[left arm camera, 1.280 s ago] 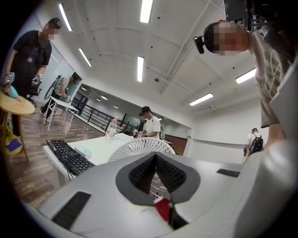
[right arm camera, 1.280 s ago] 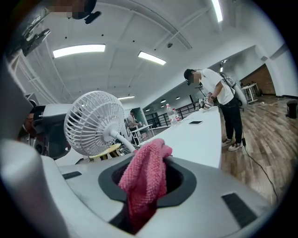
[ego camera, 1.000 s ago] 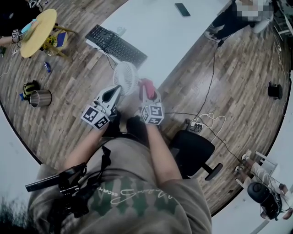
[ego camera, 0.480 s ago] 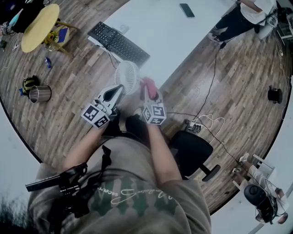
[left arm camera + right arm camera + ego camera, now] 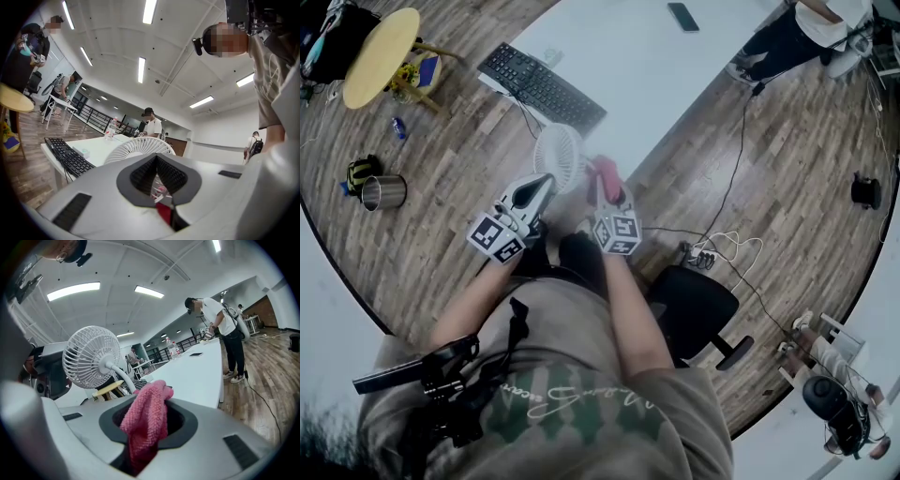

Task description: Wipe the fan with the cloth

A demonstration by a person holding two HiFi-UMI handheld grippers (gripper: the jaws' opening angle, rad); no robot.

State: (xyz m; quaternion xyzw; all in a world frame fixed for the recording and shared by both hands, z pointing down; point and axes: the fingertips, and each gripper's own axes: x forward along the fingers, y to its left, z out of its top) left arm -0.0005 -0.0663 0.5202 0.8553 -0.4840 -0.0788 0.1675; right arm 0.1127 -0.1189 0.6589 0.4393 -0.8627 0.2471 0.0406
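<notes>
A small white fan (image 5: 559, 155) stands by the near corner of the white table (image 5: 666, 75). My left gripper (image 5: 544, 181) is shut, with its tips right at the lower front of the fan's grille (image 5: 140, 149). Whether the tips of the left gripper (image 5: 157, 159) pinch a rib I cannot tell. My right gripper (image 5: 598, 184) is shut on a pink cloth (image 5: 602, 172), just right of the fan. In the right gripper view the cloth (image 5: 145, 427) bulges out of the right gripper (image 5: 161, 404). The fan (image 5: 91, 357) and its curved stem (image 5: 117, 373) rise just beyond it.
A black keyboard (image 5: 542, 89) and a phone (image 5: 682, 17) lie on the table. On the floor are a steel cup (image 5: 382, 192), a yellow round table (image 5: 380, 56), a black office chair (image 5: 694, 305) and a power strip with cables (image 5: 703, 253). A person (image 5: 787, 37) stands far right.
Both grippers, the fan and the cloth stay where they were. Only the person at the far right has shifted a little.
</notes>
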